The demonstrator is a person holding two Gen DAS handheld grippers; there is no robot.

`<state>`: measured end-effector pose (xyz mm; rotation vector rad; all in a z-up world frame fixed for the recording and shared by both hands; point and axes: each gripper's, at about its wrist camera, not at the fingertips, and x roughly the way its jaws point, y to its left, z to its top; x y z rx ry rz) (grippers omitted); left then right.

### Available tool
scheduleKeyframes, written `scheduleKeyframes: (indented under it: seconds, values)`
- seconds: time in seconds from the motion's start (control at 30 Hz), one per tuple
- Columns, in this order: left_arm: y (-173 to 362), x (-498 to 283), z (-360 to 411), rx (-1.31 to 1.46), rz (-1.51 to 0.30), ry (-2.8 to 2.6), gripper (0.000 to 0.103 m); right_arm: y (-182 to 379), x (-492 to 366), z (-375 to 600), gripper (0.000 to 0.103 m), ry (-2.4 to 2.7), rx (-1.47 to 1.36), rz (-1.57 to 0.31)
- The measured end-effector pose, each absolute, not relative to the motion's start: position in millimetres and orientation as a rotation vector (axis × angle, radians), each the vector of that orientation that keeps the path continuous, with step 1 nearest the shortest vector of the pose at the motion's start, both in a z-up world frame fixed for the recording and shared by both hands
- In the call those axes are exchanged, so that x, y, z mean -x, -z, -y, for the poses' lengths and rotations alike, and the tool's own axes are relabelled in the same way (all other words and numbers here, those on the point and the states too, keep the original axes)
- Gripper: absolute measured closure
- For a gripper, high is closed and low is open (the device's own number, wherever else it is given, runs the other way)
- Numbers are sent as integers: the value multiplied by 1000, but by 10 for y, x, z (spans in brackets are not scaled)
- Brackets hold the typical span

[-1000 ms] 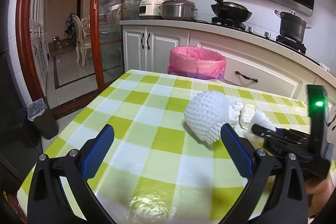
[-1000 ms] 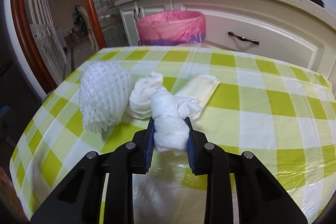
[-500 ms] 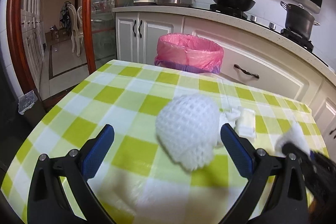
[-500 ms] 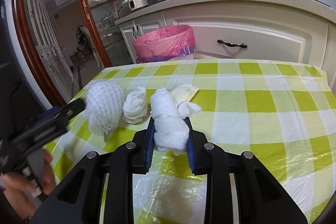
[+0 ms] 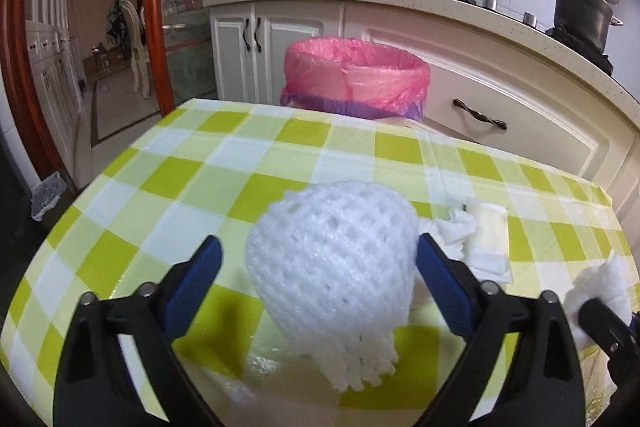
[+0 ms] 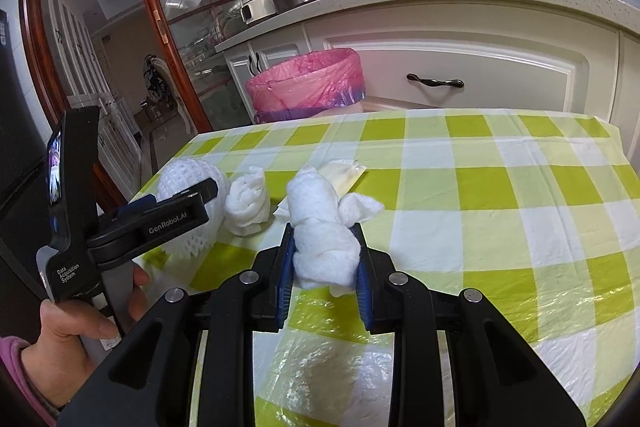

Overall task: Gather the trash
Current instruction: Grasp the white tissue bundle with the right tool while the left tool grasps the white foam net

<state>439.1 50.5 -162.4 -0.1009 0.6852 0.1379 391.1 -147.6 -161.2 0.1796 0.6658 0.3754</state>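
Note:
A white foam fruit net (image 5: pixel 332 267) lies on the checked table, between the wide-open fingers of my left gripper (image 5: pixel 318 267); it also shows in the right wrist view (image 6: pixel 180 183). My right gripper (image 6: pixel 324 259) is shut on a crumpled white tissue wad (image 6: pixel 320 227), held just above the table. A second tissue wad (image 6: pixel 246 203) and a flat pale wrapper (image 6: pixel 344 175) lie between the net and the held wad. A bin with a pink bag (image 5: pixel 356 79) stands behind the table's far edge.
The table carries a green-and-white checked cloth (image 6: pixel 500 195) under clear plastic. White cabinets (image 5: pixel 500 99) and a counter with pots stand close behind. A wood-framed glass door (image 5: pixel 160 7) opens at the left. A small dark floor bin (image 5: pixel 46 195) stands left of the table.
My left gripper has moved forward and right until the foam net sits between its open fingers. My right gripper has lifted slightly with the tissue wad still clamped.

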Motion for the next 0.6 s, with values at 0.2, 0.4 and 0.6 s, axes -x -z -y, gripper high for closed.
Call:
scheduleKeyframes:
  seconds: [0.2, 0.4, 0.6]
  values:
    - [1618, -4362, -467, 86, -671, -110, 37, 1632, -3928, 1463, 76, -370, -181, -671]
    - [1598, -4266, -476, 67, -662, -77, 63, 1573, -3894, 1426, 76, -374, -174, -660]
    - [1462, -3980, -498, 72, -619, -55, 66, 1491, -3829, 1363, 76, -380, -160, -638]
